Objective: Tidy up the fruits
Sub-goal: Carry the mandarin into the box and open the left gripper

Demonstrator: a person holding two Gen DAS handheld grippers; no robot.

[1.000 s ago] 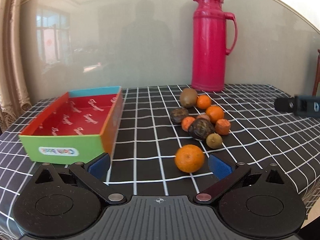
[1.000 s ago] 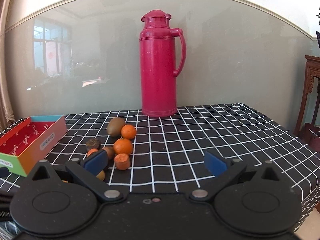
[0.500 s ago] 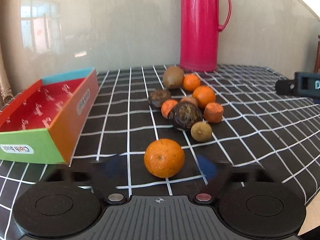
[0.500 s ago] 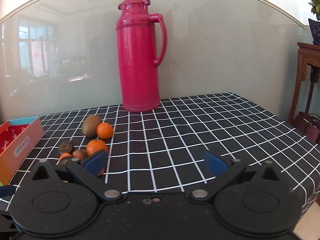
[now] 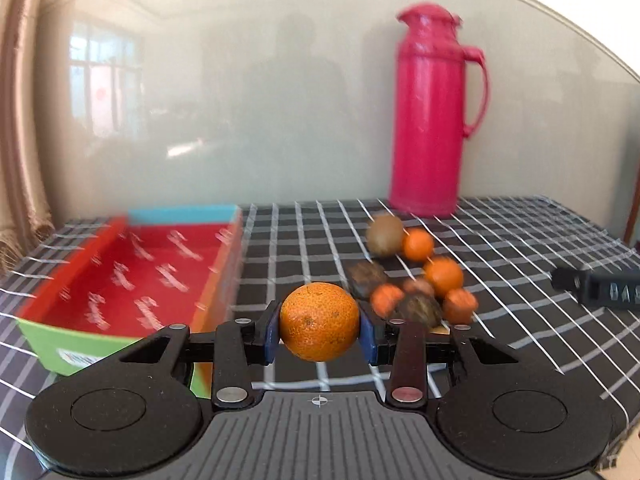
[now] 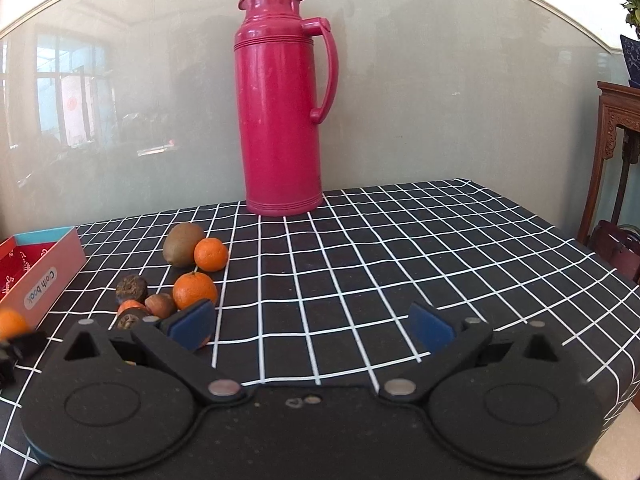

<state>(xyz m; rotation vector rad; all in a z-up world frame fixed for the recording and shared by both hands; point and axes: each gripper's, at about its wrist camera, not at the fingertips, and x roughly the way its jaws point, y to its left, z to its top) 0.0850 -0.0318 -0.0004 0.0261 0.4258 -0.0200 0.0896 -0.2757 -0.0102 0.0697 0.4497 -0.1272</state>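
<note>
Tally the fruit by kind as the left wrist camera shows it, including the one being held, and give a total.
Oranges: 3, one in the left gripper
Small orange-red fruits: 2
Kiwi: 1
Dark wrinkled fruits: 2
Small brown fruit: 1
Total: 9 visible; the gripper may hide more.

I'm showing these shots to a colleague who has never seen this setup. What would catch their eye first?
Probably the large orange, clamped between the blue jaws of the left gripper, which have just been closing on it, in front of the open red-lined box. Next, the tall red thermos standing at the back of the checked tablecloth, with the fruit pile left of it. The right gripper stands open with nothing in it.
</note>
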